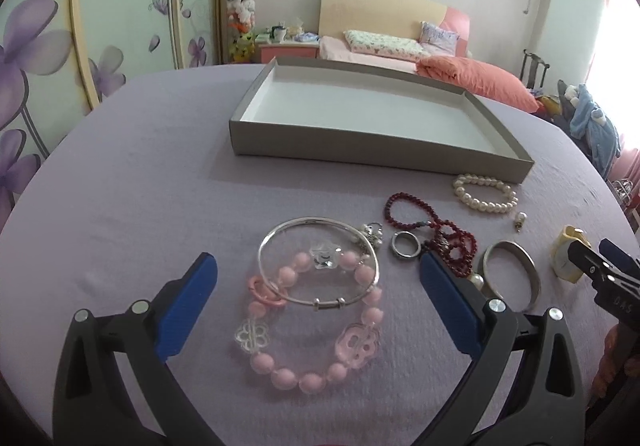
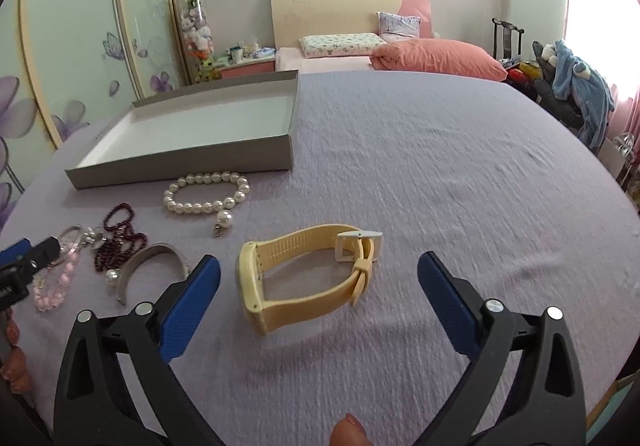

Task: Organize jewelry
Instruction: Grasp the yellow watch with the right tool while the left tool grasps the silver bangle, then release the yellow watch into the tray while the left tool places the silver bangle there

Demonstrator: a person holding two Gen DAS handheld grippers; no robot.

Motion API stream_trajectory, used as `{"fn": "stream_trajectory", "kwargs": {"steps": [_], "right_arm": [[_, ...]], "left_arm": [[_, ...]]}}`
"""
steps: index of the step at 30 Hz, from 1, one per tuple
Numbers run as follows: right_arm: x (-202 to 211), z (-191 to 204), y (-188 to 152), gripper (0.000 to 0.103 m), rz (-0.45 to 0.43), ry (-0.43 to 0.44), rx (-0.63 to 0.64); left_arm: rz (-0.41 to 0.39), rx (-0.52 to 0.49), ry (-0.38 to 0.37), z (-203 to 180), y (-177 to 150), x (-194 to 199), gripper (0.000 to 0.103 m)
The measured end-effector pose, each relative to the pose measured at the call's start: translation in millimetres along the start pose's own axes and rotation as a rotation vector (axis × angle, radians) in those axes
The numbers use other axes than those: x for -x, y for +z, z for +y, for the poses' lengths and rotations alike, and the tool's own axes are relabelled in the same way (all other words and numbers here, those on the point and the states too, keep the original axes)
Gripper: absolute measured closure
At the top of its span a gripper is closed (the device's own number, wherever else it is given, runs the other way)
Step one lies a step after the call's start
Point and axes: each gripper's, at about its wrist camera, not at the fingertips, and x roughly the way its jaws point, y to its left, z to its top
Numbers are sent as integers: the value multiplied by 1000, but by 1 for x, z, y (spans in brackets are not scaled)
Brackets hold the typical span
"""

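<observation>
Two grippers hang over a lilac cloth-covered table (image 2: pixel 440 174), both spread wide and holding nothing. The left gripper (image 1: pixel 318 286) frames a pink bead bracelet (image 1: pixel 316 326) lying between its blue fingers (image 1: pixel 188 310), with a thin silver bangle (image 1: pixel 318 262) overlapping the bracelet's far half. The right gripper (image 2: pixel 318 286) brackets a cream-yellow watch (image 2: pixel 308 274) resting on its side, strap buckled into a loop, just ahead of the fingertips.

Beyond the jewelry sits a shallow grey box (image 1: pixel 360 152) with a white inside — nothing lies in it. A pearl bracelet (image 2: pixel 206 194) rests just in front of its near wall.

Between the two grippers lie a dark red bead string (image 1: pixel 436 234), a small ring (image 1: pixel 406 244) and a broad metal cuff (image 1: pixel 510 274) — all loose on the cloth. The pink bracelet carries clear and pink flower-shaped charms among round beads.
</observation>
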Motion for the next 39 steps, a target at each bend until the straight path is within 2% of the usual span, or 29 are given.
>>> {"fn": "stream_trajectory", "kwargs": {"steps": [4, 10, 15, 19, 21, 25, 28, 34, 39], "right_arm": [[-8, 0, 1, 12, 45, 2, 2], [-16, -2, 2, 21, 100, 35, -12], [-17, -1, 0, 29, 125, 25, 1], [-15, 0, 0, 30, 124, 25, 1], [-15, 0, 0, 32, 123, 24, 2], [-14, 0, 0, 39, 118, 25, 0], [-12, -1, 1, 47, 112, 26, -5], [-12, -2, 4, 56, 107, 36, -10], [-12, -9, 3, 62, 98, 49, -39]], "left_arm": [[2, -25, 39, -1, 7, -5, 4], [45, -40, 24, -2, 9, -18, 4], [74, -42, 21, -1, 12, -27, 5], [123, -27, -5, 3, 12, -37, 20], [118, -27, -2, 3, 13, -36, 22], [111, -34, -10, 1, 12, -34, 32], [111, -36, -13, 1, 11, -32, 33], [102, -29, -39, 5, 8, -28, 33], [71, -23, -33, 8, 4, -16, 33]]}}
